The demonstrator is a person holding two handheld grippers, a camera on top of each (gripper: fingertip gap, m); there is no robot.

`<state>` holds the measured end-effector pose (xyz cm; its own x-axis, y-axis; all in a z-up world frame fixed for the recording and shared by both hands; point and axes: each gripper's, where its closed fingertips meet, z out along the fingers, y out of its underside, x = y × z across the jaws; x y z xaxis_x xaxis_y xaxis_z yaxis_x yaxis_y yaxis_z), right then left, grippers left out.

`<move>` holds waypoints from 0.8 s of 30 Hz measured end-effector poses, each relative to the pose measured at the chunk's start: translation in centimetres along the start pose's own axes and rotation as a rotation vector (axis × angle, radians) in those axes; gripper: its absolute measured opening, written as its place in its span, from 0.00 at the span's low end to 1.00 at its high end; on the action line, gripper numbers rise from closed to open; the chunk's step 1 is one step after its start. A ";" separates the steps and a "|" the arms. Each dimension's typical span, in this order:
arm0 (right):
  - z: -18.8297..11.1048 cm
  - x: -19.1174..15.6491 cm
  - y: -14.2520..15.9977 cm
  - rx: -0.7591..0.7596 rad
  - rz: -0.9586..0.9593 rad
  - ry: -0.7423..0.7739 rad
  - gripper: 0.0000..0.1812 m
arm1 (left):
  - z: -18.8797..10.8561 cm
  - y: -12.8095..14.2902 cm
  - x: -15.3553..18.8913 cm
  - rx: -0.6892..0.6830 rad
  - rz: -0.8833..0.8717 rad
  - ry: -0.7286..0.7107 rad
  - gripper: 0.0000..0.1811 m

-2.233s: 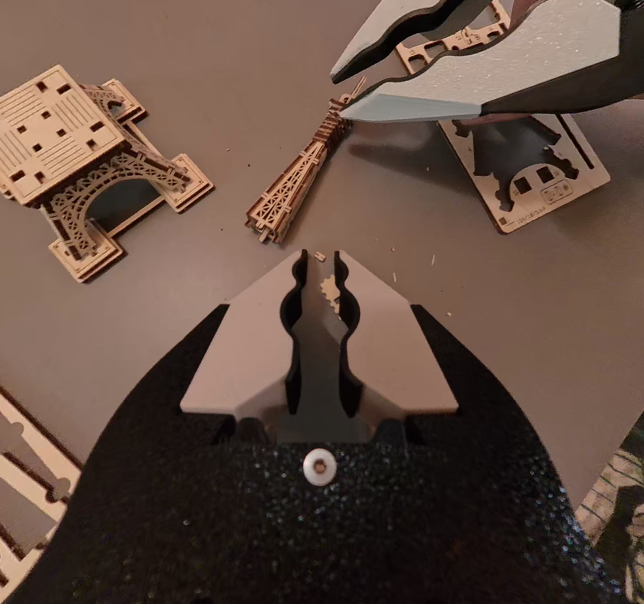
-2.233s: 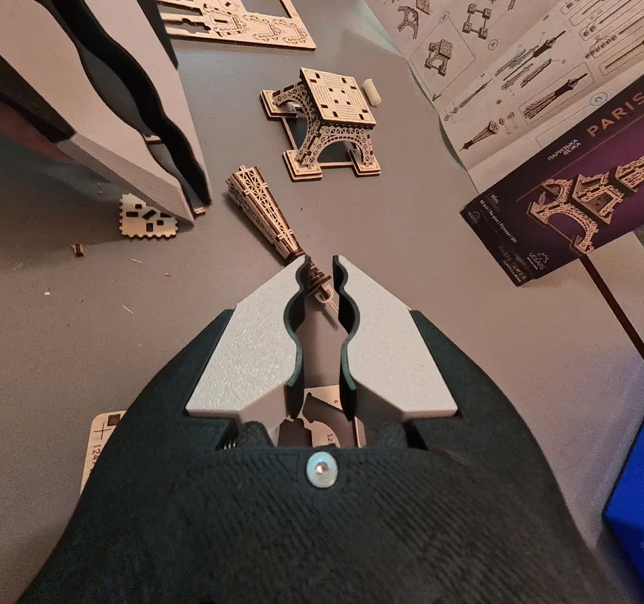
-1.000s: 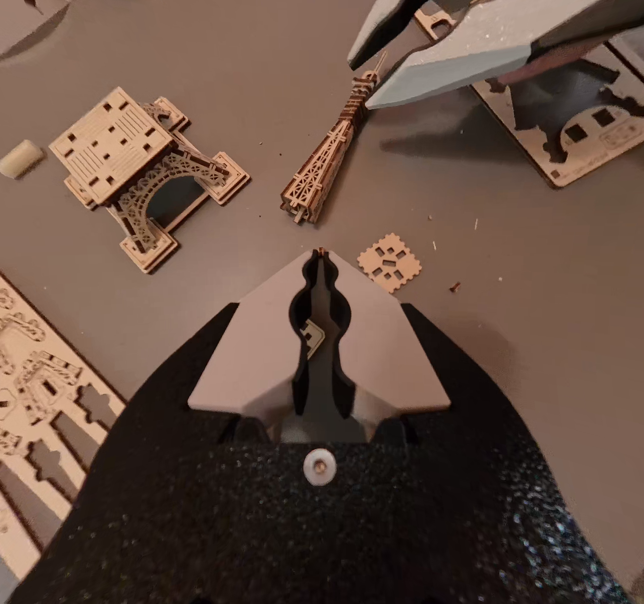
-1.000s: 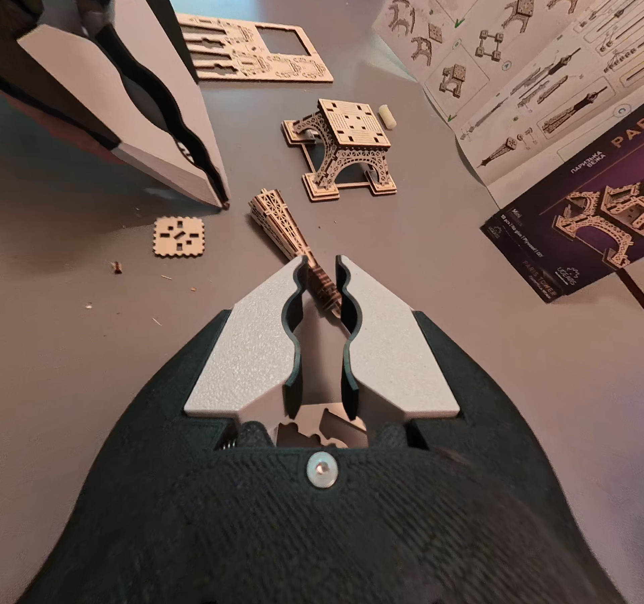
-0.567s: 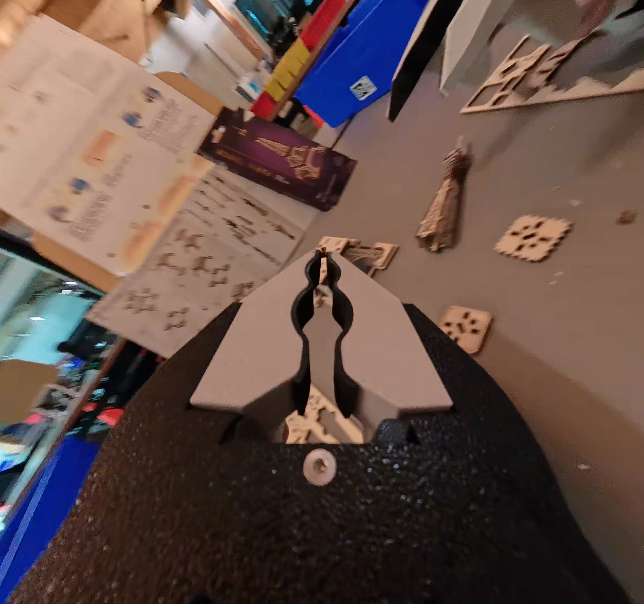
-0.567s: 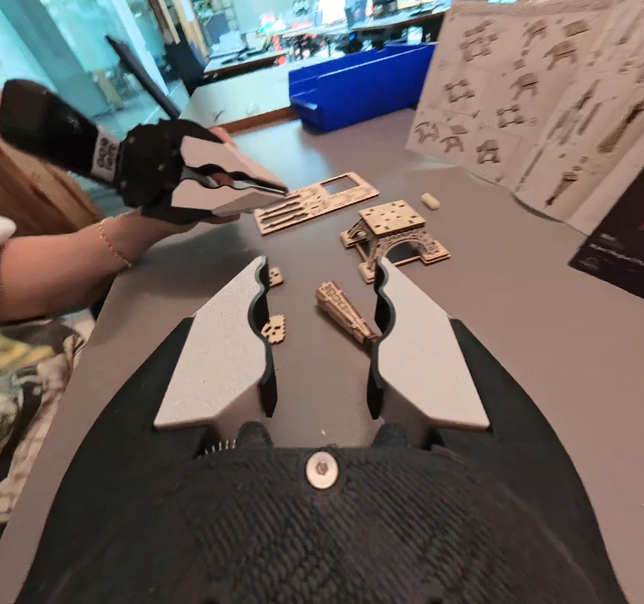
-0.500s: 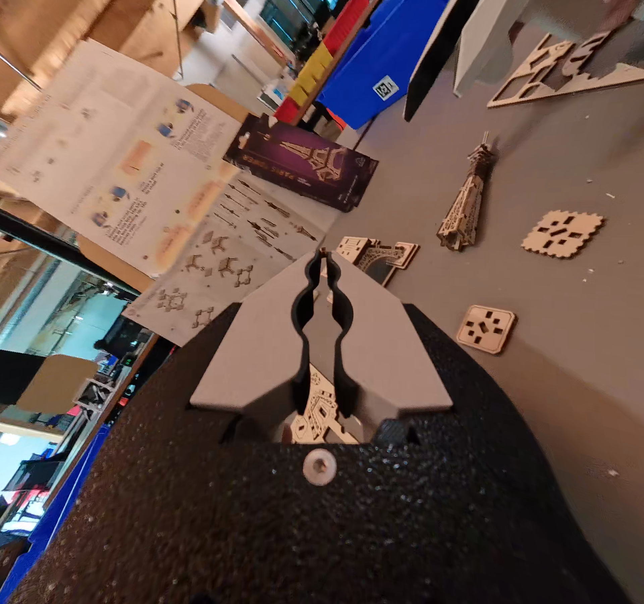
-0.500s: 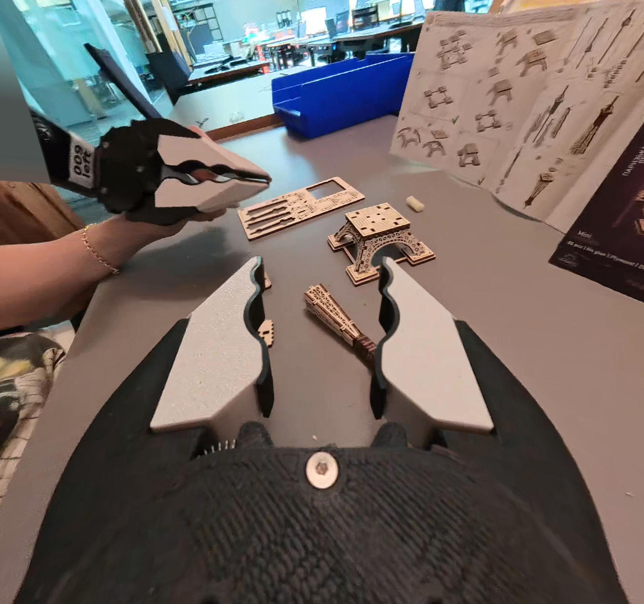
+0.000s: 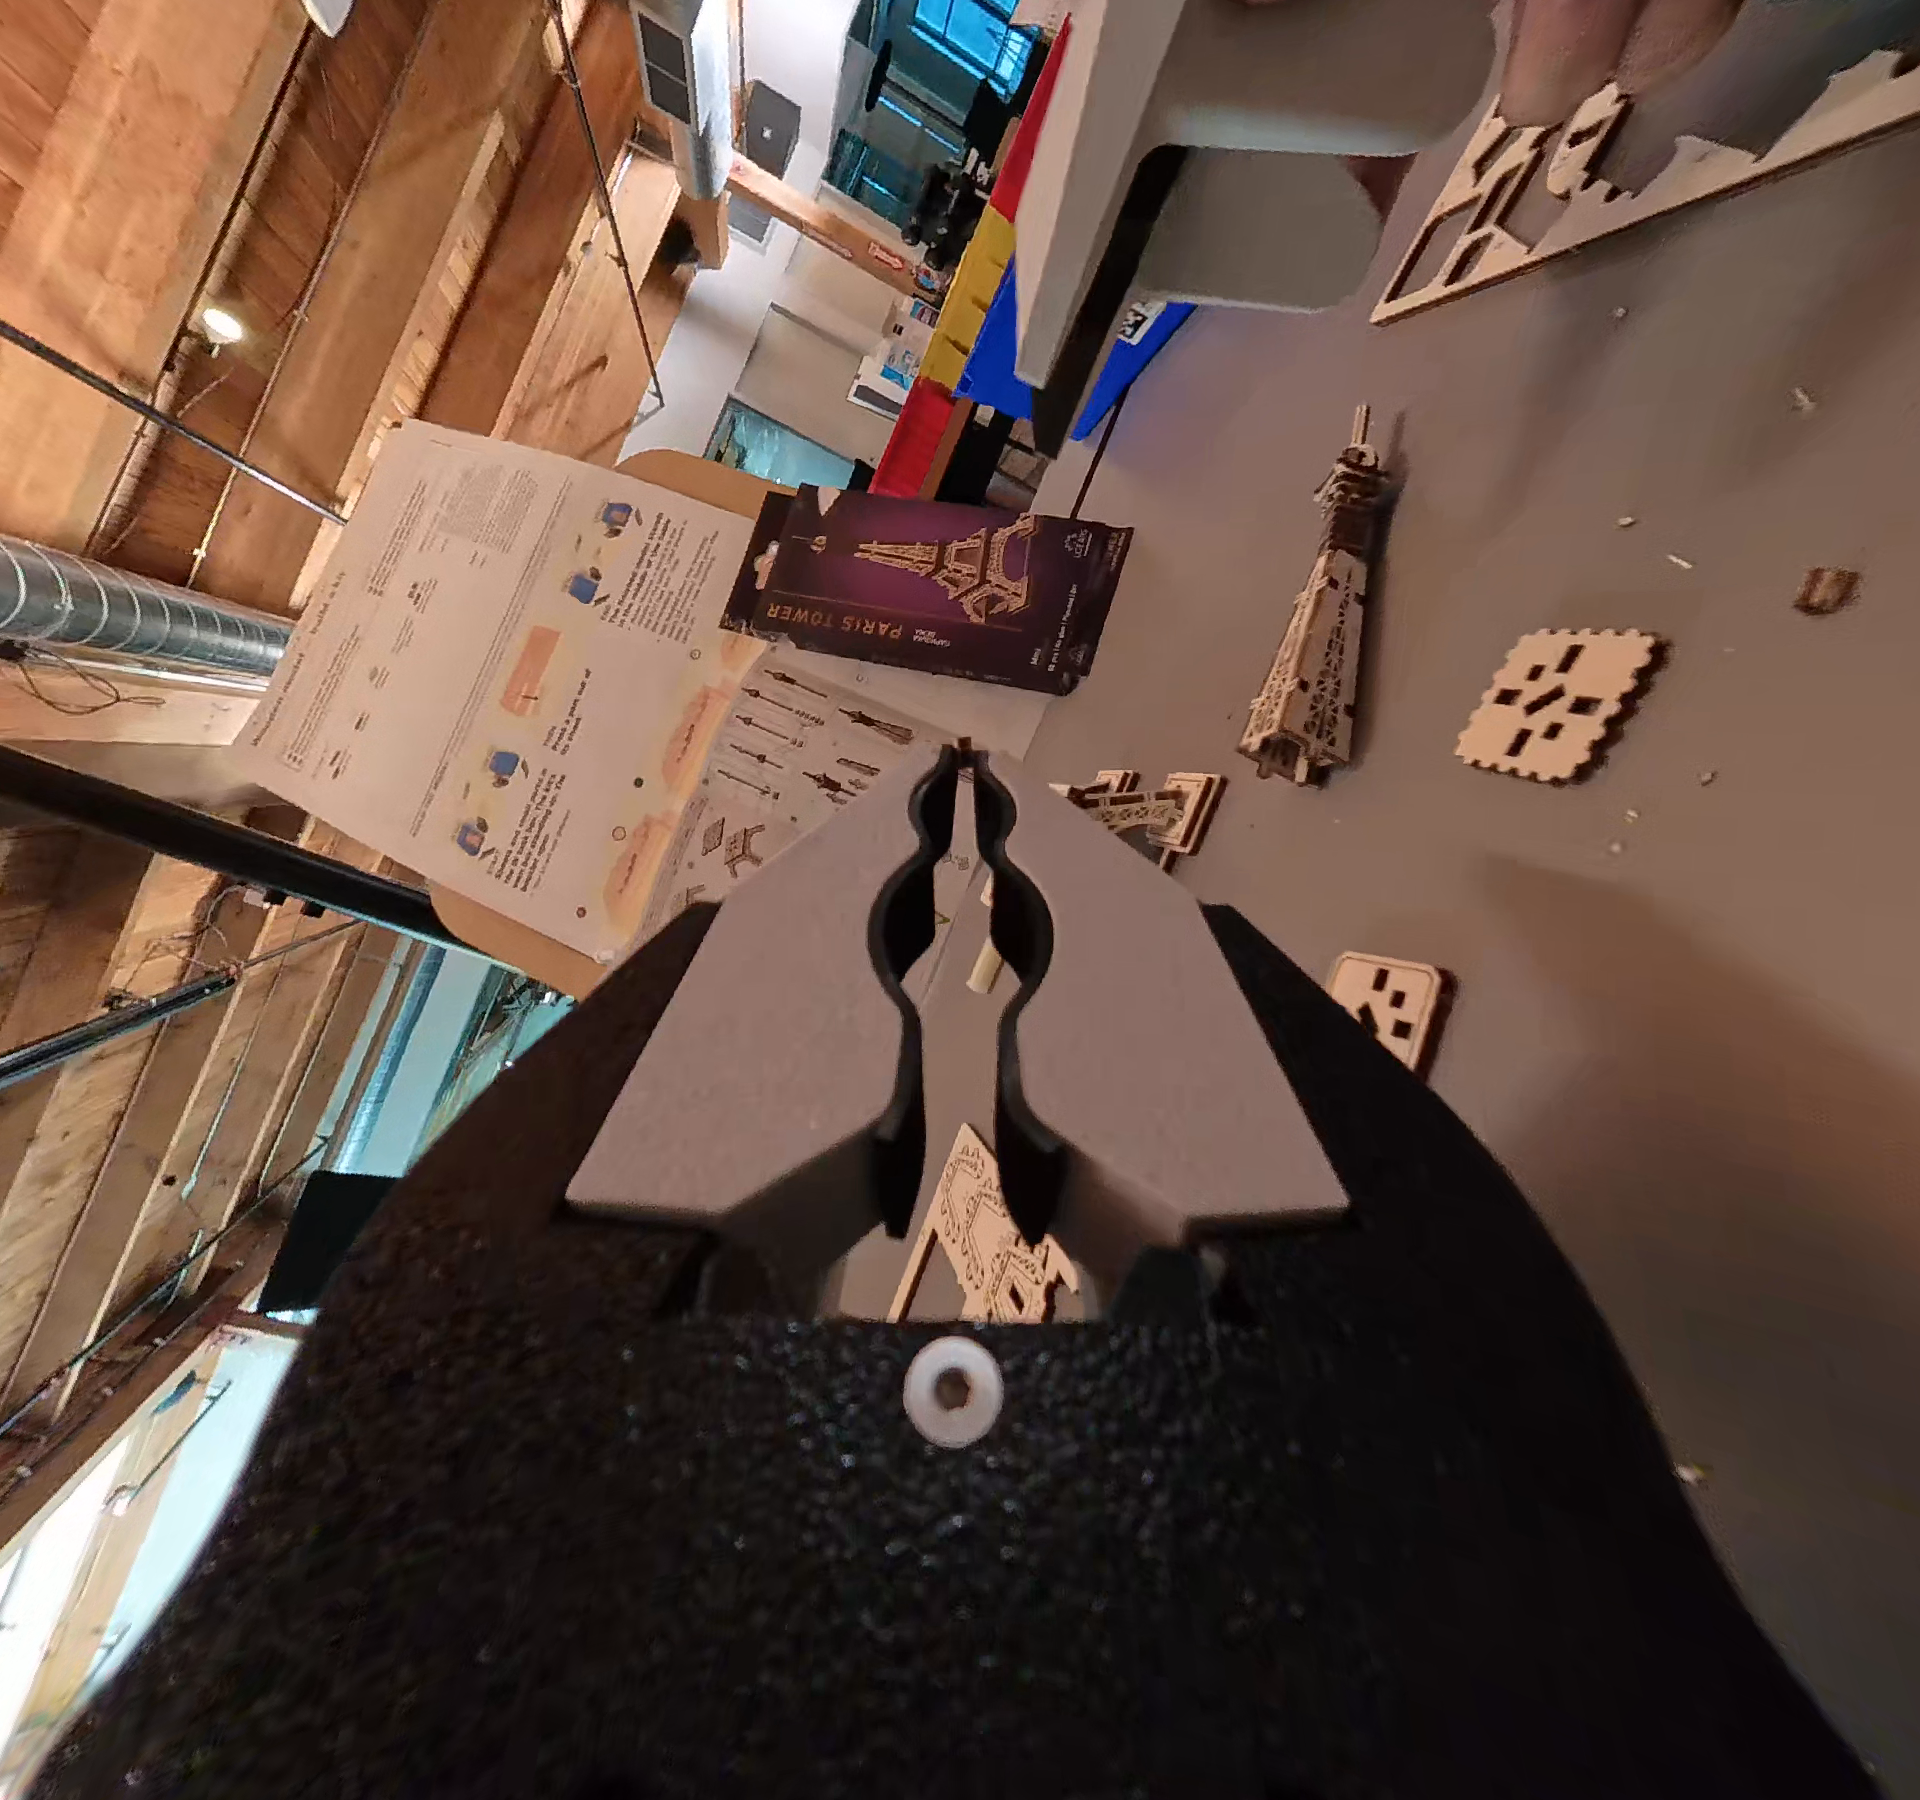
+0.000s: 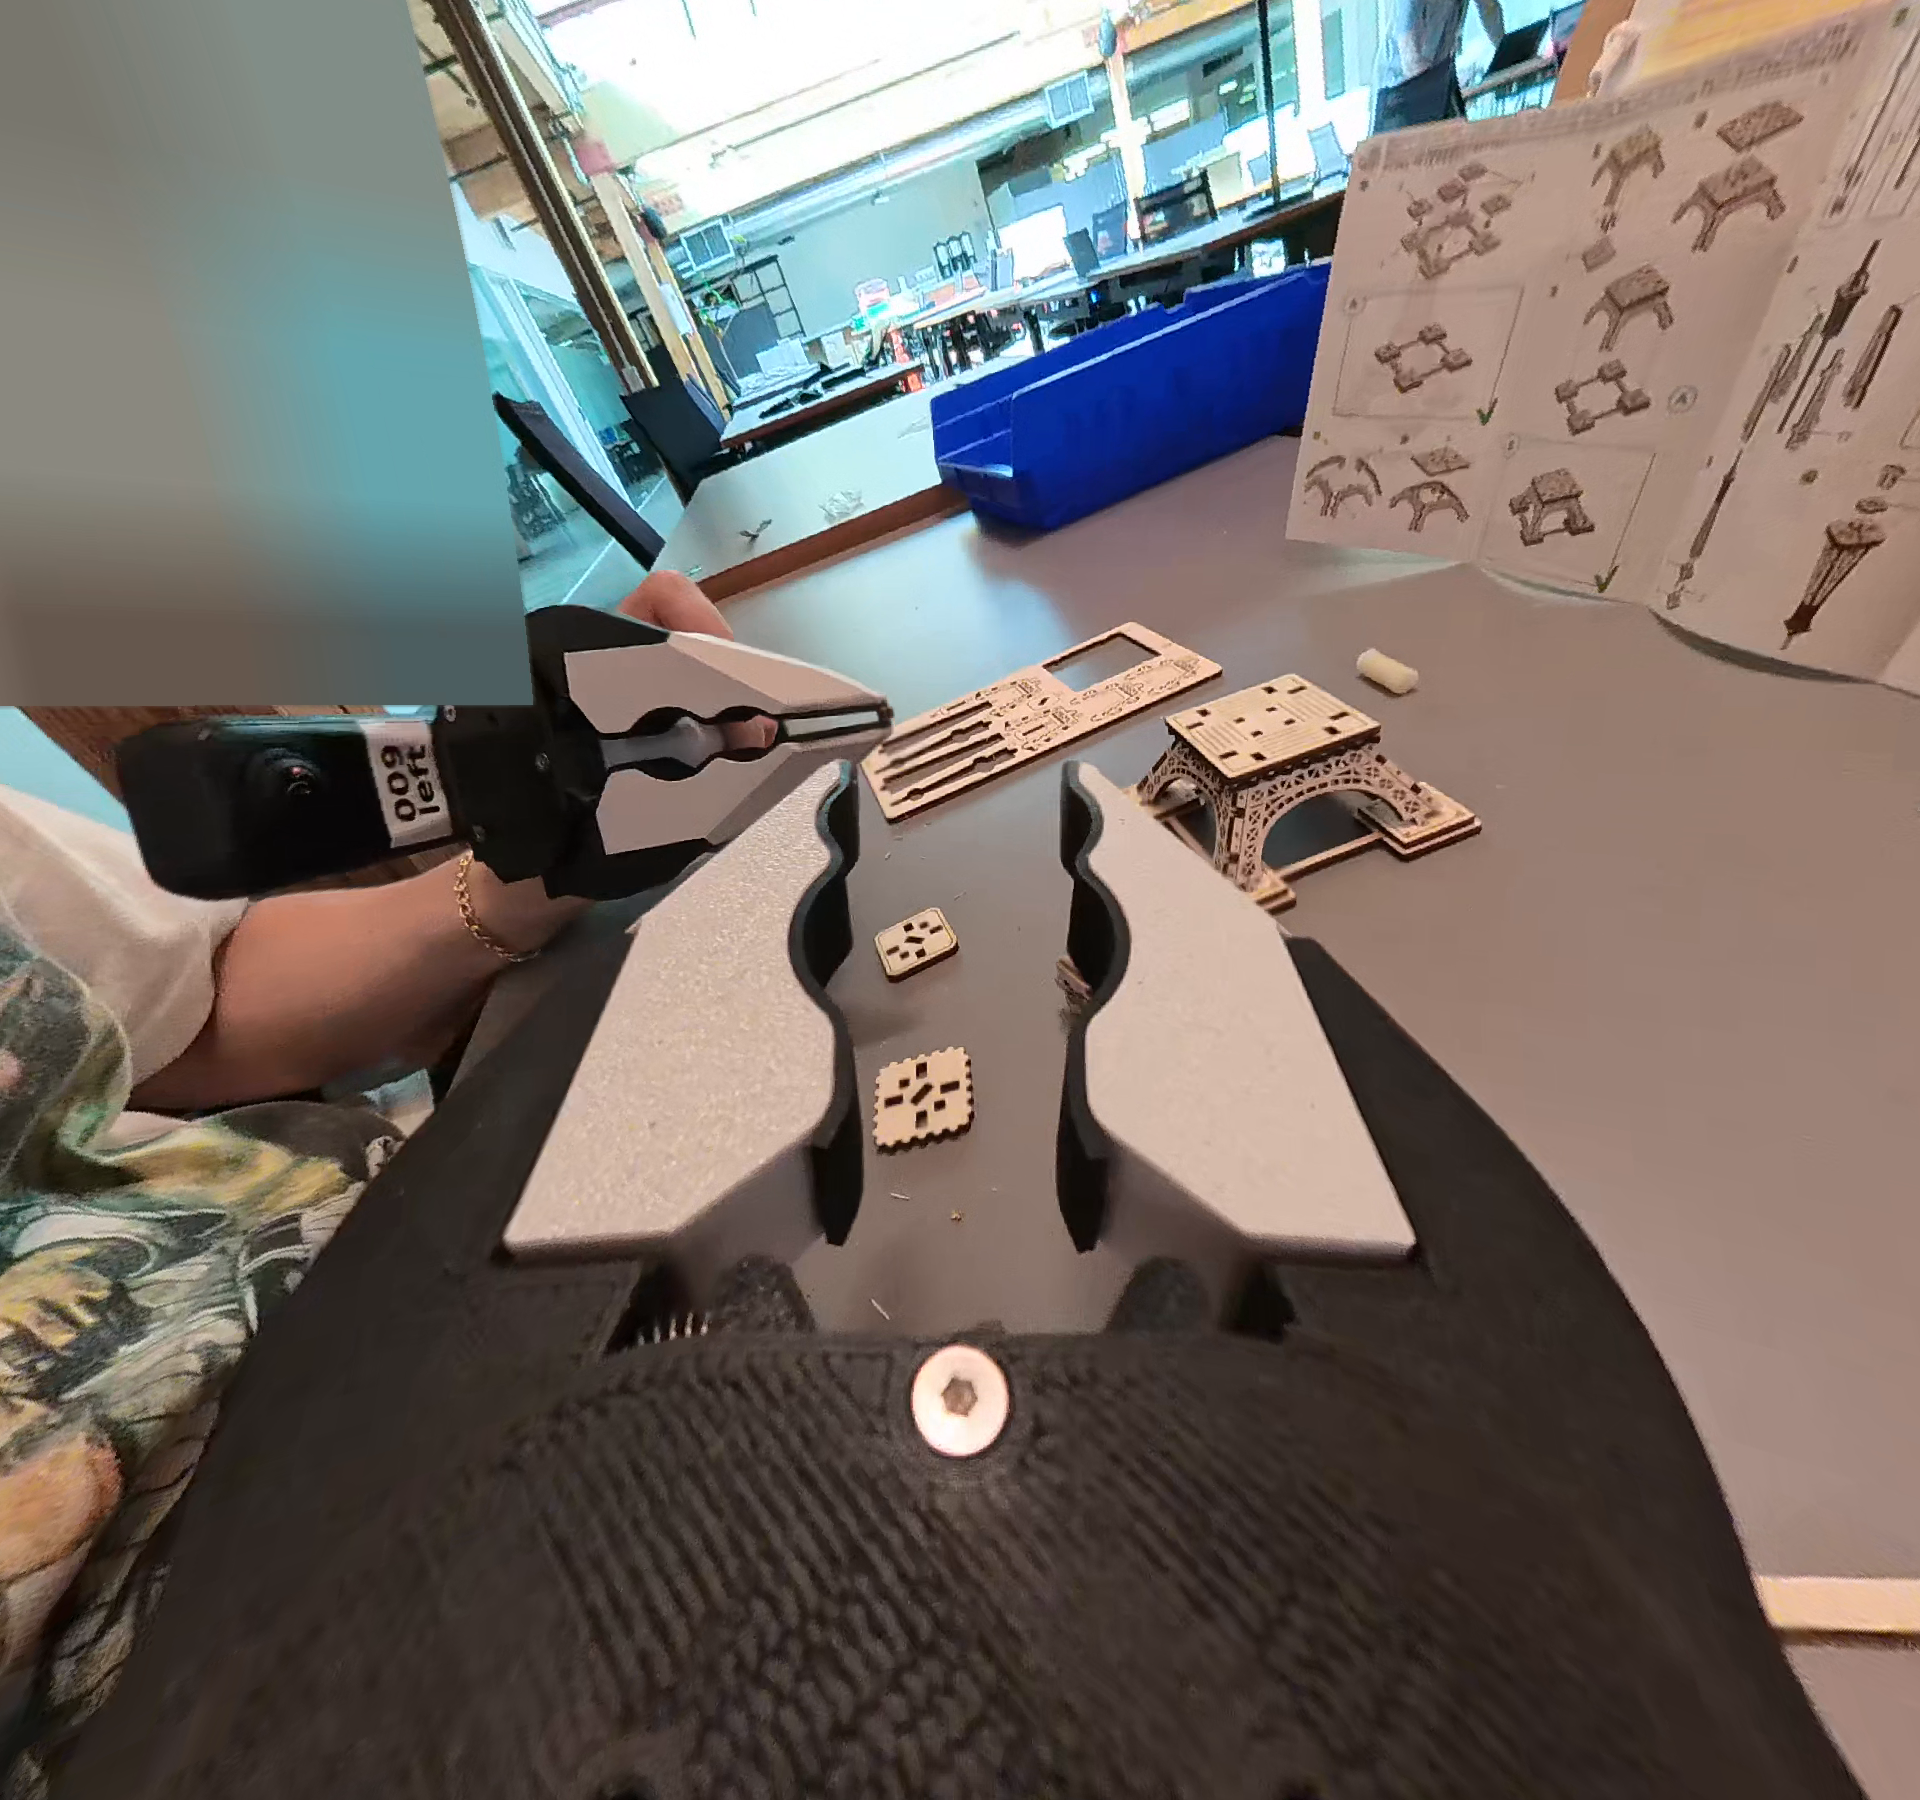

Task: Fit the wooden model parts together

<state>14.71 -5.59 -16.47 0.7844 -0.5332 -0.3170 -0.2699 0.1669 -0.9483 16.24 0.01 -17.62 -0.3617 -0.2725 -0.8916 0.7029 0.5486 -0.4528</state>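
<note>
The right gripper (image 10: 961, 794) is lifting away, fingers now spread, leaving the lattice wooden spire (image 9: 1317, 644) lying on the grey surface (image 9: 1558, 971); the left gripper (image 9: 961, 763), fingers pressed together, is also rising, so joining is pausing.

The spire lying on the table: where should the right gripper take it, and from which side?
Grip the spire at its wide latticed lower half, from above, jaws across its width. It lies flat on the table, free of the notched square beside it; its thin tip looks fragile. The right gripper is open.
</note>
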 end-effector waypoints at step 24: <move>-4.0 7.5 2.1 -0.431 -0.659 0.509 0.20 | -0.6 2.8 -2.8 -0.068 -0.096 -0.110 0.00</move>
<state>17.81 -12.57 -20.75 0.5418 -0.7265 0.4227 -0.1217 -0.5654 -0.8158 18.86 2.76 -16.41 -0.3531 -0.4090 -0.8414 0.6236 0.5675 -0.5376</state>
